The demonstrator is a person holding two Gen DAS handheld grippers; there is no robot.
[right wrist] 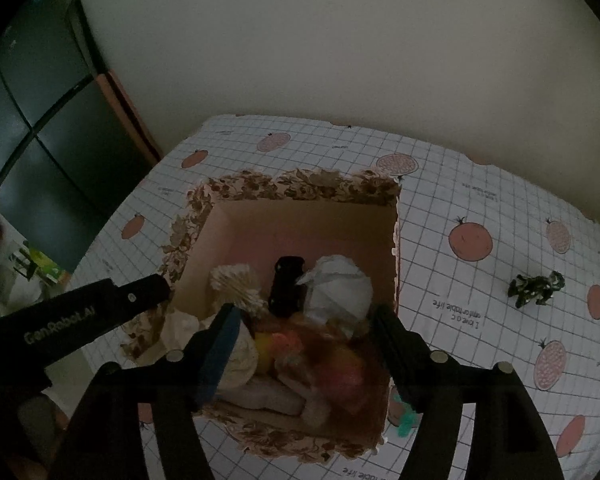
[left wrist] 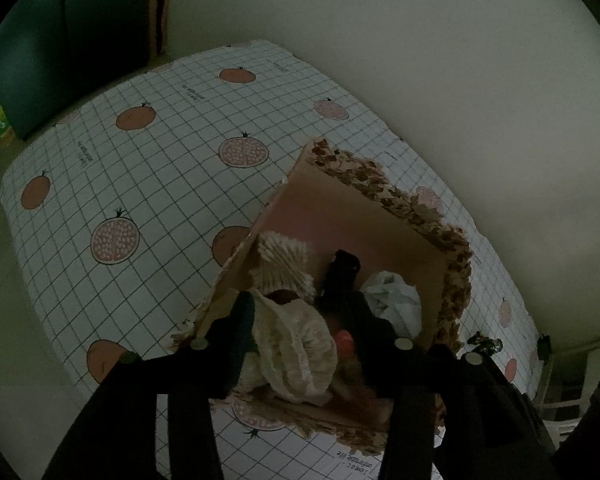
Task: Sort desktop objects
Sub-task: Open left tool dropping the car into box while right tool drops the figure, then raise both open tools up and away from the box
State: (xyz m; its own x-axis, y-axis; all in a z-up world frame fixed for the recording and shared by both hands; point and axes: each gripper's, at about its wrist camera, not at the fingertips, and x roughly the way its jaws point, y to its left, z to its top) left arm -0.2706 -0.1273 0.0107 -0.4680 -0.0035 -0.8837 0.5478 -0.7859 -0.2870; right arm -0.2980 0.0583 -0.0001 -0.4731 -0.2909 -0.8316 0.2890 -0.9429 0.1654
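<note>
An open cardboard box with a brown floral rim (right wrist: pixel 296 184) (left wrist: pixel 384 192) stands on the table. It holds a cream knitted bundle (right wrist: pixel 236 284), a black object (right wrist: pixel 286 284), crumpled white paper (right wrist: pixel 336 288) and soft orange and pink things. My left gripper (left wrist: pixel 300 344) is over the box with a cream ribbed cloth (left wrist: pixel 292 344) between its fingers; I cannot tell if the fingers press on it. My right gripper (right wrist: pixel 304 344) is open above the box with nothing in it. A green and black toy (right wrist: pixel 536 286) (left wrist: pixel 484 342) lies on the table right of the box.
The table has a white grid cloth (left wrist: pixel 140 168) with pomegranate prints. A teal object (right wrist: pixel 406 420) lies by the box's right front corner. The left gripper's black body (right wrist: pixel 88 316) reaches in from the left. A dark cabinet (right wrist: pixel 48 120) and a wall stand behind.
</note>
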